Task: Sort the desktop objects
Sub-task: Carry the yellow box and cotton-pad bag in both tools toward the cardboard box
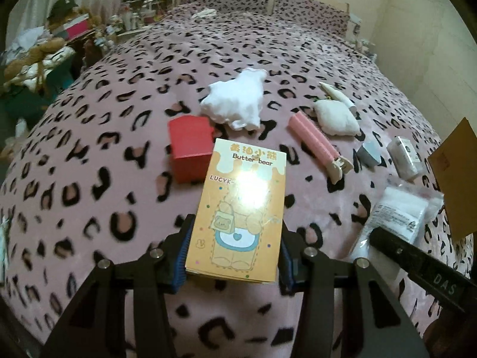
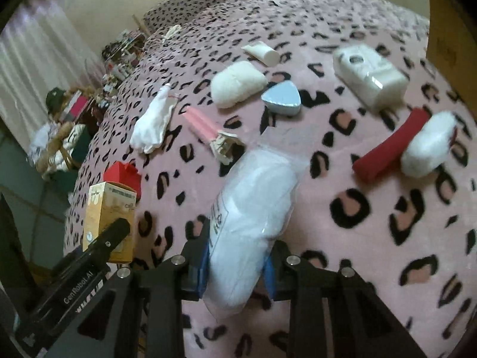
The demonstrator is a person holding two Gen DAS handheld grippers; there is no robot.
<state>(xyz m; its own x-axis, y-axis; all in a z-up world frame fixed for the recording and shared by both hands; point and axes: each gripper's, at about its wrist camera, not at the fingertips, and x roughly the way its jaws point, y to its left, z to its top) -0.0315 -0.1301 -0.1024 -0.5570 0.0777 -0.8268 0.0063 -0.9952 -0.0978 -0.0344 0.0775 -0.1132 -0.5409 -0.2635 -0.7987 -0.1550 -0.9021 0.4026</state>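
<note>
My left gripper [image 1: 234, 253] is shut on an orange "Butter bear" box [image 1: 241, 208], held above the leopard-print bed; the same box [image 2: 110, 220] shows at the left of the right wrist view. My right gripper [image 2: 235, 265] is shut on a clear plastic bag of white stuffing [image 2: 253, 214], which also appears at the right of the left wrist view as the white bag [image 1: 393, 217]. On the blanket lie a red box [image 1: 190, 149], a white cloth [image 1: 235, 101], a pink clip [image 1: 316, 140], a white pouch [image 1: 337, 116], a blue triangular case [image 2: 281, 98] and a white bottle [image 2: 369, 74].
A red roll [image 2: 390, 146] and a white lump [image 2: 429, 146] lie at the right. A white tube [image 2: 262, 50] sits farther back. A cardboard box [image 1: 456, 173] stands at the right edge. Clutter and plush toys [image 1: 38, 59] fill the floor beside the bed's left side.
</note>
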